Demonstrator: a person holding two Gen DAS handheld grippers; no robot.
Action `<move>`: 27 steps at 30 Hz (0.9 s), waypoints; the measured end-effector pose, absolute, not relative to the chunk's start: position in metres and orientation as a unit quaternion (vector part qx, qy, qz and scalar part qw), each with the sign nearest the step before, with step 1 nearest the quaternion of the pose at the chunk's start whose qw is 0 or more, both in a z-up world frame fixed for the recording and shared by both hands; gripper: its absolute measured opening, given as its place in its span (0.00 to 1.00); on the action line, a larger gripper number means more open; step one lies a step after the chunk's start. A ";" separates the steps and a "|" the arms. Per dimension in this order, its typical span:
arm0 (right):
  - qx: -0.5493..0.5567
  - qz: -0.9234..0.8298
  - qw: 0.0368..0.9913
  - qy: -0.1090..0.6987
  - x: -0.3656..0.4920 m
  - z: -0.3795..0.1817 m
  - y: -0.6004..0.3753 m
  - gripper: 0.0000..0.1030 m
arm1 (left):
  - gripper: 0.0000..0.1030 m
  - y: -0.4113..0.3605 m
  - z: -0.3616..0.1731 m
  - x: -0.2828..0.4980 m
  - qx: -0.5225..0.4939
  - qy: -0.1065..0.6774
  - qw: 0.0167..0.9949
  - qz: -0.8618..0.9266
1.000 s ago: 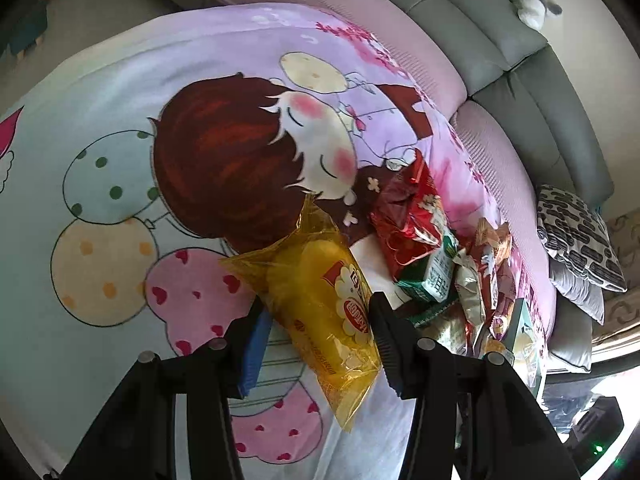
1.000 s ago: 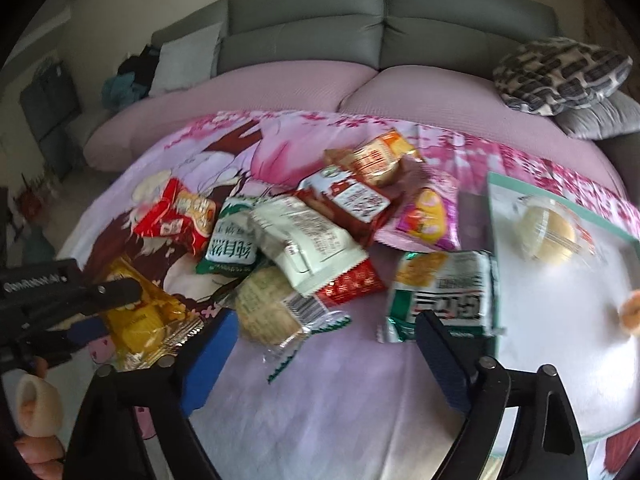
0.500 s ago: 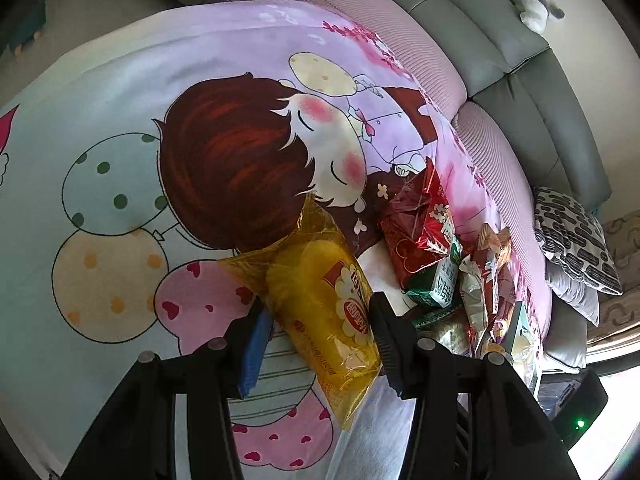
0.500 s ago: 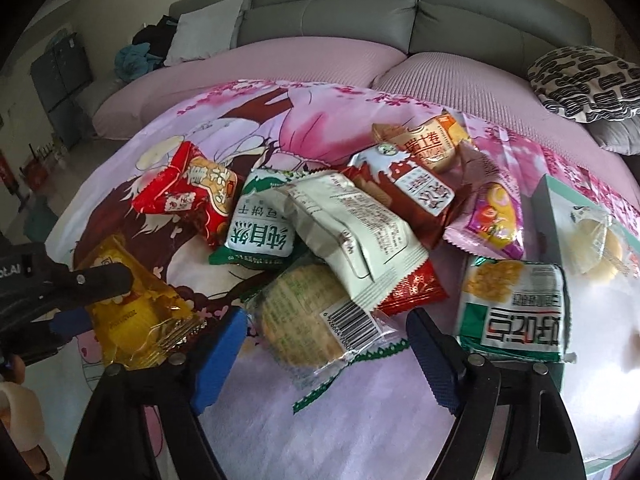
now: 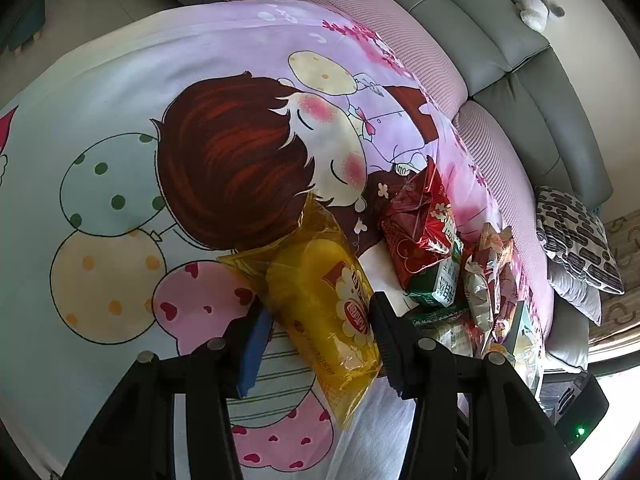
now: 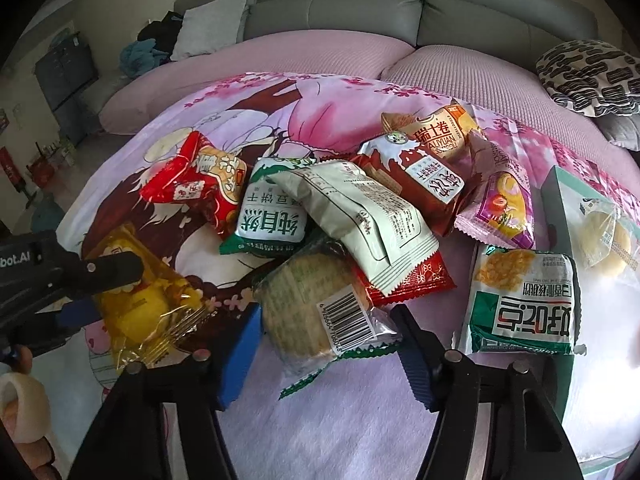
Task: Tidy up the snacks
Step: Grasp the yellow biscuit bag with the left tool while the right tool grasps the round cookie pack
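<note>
place: home living room | evidence: grey sofa [image 6: 360,4], patterned cushion [image 6: 588,76], cartoon sheet [image 5: 120,100]

Snack packets [image 6: 360,216] on cartoon-print sheet [image 5: 120,120]

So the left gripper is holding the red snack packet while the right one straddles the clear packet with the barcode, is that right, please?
Not quite: the left gripper holds the yellow packet, not a red one, as the left wrist view shows. The right gripper does straddle the clear barcoded packet.

soft daylight, brightest glare right of the white tray [image 6: 560,216]; fisheye bends the grey sofa [image 6: 340,4], corners vignetted black.
</note>
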State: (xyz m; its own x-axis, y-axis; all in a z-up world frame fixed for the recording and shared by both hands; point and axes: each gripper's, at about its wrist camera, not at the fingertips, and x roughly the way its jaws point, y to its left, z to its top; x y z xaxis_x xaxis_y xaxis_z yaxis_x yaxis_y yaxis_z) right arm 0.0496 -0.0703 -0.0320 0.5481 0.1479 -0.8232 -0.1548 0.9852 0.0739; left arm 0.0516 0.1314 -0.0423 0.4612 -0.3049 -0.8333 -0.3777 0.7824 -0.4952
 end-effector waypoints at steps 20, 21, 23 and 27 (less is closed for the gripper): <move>-0.019 0.093 0.878 0.468 0.046 -0.032 -0.065 0.58 | 0.54 0.131 -0.047 0.051 -0.334 0.518 0.787 0.028; -0.017 0.095 0.879 0.467 0.046 -0.031 -0.065 0.57 | 0.54 0.131 -0.047 0.051 -0.334 0.518 0.787 0.029; -0.012 0.100 0.880 0.465 0.044 -0.030 -0.065 0.56 | 0.54 0.131 -0.046 0.051 -0.333 0.517 0.788 0.029; -0.005 0.103 0.879 0.465 0.041 -0.027 -0.066 0.54 | 0.52 0.131 -0.046 0.051 -0.335 0.515 0.788 0.028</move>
